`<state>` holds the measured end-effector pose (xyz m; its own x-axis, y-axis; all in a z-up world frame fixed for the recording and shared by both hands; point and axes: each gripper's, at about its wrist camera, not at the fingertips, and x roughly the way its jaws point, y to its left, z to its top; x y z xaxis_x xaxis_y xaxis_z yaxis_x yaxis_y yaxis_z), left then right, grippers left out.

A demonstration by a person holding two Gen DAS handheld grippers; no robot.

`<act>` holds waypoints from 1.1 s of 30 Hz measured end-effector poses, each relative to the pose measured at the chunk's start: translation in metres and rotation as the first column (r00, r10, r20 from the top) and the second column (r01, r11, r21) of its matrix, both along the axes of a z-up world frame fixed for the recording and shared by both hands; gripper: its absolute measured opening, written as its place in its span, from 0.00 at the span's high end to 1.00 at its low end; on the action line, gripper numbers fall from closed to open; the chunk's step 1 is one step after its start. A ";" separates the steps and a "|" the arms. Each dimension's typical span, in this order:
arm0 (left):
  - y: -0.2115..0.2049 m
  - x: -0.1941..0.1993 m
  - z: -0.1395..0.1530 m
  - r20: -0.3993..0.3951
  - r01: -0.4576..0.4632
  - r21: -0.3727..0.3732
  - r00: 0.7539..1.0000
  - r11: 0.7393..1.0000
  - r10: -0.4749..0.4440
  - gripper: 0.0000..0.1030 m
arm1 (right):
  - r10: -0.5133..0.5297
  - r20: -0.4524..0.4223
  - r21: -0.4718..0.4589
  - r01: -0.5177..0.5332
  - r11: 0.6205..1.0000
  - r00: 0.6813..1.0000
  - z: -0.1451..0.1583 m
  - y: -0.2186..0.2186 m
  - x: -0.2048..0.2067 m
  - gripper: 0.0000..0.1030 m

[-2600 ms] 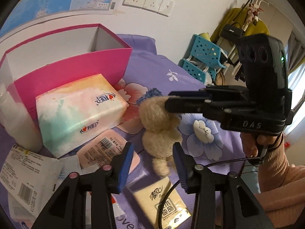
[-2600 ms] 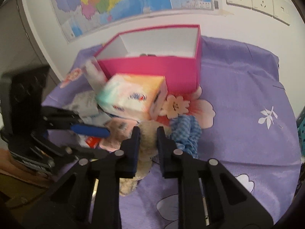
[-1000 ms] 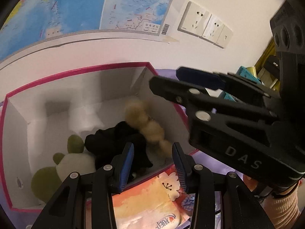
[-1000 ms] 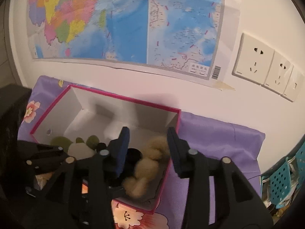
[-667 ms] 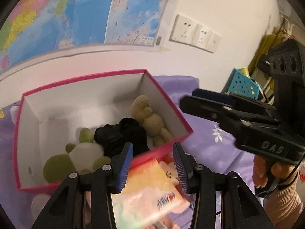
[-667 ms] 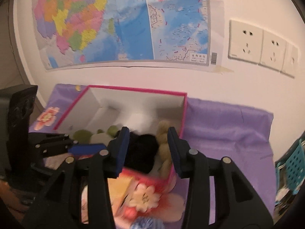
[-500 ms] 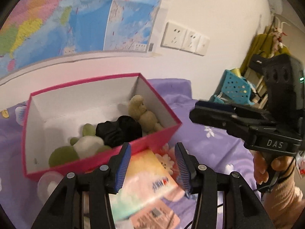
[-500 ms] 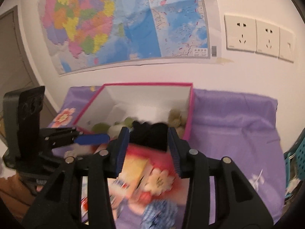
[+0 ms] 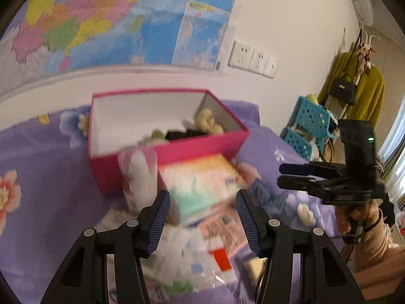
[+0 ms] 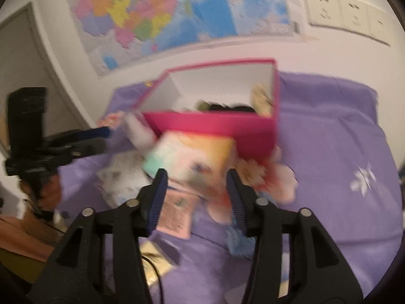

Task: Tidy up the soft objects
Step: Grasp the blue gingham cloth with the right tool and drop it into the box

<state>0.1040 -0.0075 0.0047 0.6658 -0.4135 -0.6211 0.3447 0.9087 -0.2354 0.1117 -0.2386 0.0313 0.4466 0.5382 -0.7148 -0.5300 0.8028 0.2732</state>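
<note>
left wrist view: tan plush toy (image 9: 207,122) now lies inside the pink box (image 9: 197,149), at its right end beside a black soft item (image 9: 186,134) and a green plush (image 9: 157,134); 2.6 s ago it lay on the purple cloth (image 9: 50,202) with the right claw closed around it.
meaning: one more soft thing looks stowed; judging by the clutter outside the box, the sorting is only partly done.
left outside: pastel tissue pack (image 9: 202,185) just in front of the box, blue knit piece (image 9: 265,195) beside it, flat packets blurred nearer the camera.
right gripper (image 10: 196,190): jaws spread wide, empty, touching nothing, pulled back above the tissue pack.
left gripper (image 9: 201,217): jaws spread wide, empty, hovering over the packets.
</note>
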 end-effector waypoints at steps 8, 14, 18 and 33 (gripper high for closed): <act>-0.030 -0.009 -0.026 -0.057 0.092 -0.007 0.994 0.996 -0.092 0.46 | -0.081 -0.073 -0.160 0.069 0.985 0.994 -0.051 -0.002 0.005 0.46; -0.064 -0.004 -0.045 -0.110 0.188 0.009 0.976 0.982 -0.186 0.46 | -0.088 -0.078 -0.186 0.072 0.980 0.993 -0.063 -0.004 0.013 0.77; -0.080 0.001 -0.056 -0.150 0.236 0.002 0.961 0.972 -0.233 0.46 | -0.081 -0.094 -0.113 0.071 0.991 0.992 -0.058 -0.013 0.014 0.94; -0.106 0.037 -0.020 -0.069 0.271 -0.030 0.960 0.962 -0.272 0.50 | 0.013 0.068 0.146 -0.023 0.989 0.998 0.034 0.006 0.014 0.95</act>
